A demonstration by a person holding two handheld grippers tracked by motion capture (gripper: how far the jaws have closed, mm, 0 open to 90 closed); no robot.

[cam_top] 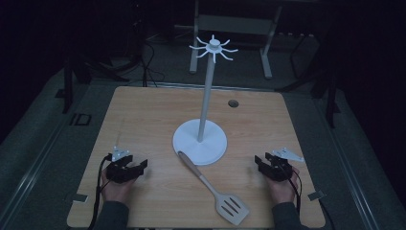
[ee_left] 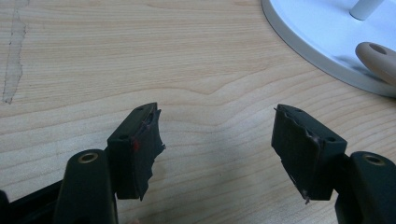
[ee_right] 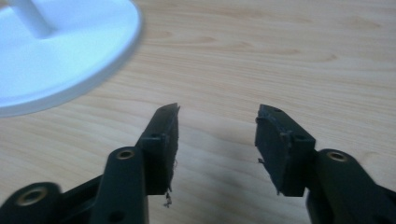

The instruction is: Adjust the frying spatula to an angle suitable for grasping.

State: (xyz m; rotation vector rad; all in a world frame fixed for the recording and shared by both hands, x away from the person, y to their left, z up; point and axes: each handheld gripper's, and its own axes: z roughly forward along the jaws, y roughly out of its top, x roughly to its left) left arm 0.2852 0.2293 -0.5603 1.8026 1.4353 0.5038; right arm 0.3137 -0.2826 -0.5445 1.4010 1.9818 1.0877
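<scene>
A white stand (cam_top: 199, 139) with a round base, a tall pole and a crown of hooks at its top rises from the middle of the wooden table (cam_top: 143, 110). A beige slotted spatula (cam_top: 213, 189) lies in front of it, its handle end resting on the base rim. My left gripper (cam_top: 135, 165) rests on the table at the front left, open and empty; its own view shows the left gripper (ee_left: 216, 122) with bare wood between the jaws, the base (ee_left: 322, 39) and the spatula handle (ee_left: 380, 58) ahead right. My right gripper (cam_top: 261, 161) sits at the front right, open; the right gripper (ee_right: 217, 119) holds nothing.
A small round cable hole (cam_top: 233, 103) is set in the table's far right part. Beyond the table stand a metal frame (cam_top: 234, 28) and cables on a dark floor. Bare wood lies to the left and right of the stand.
</scene>
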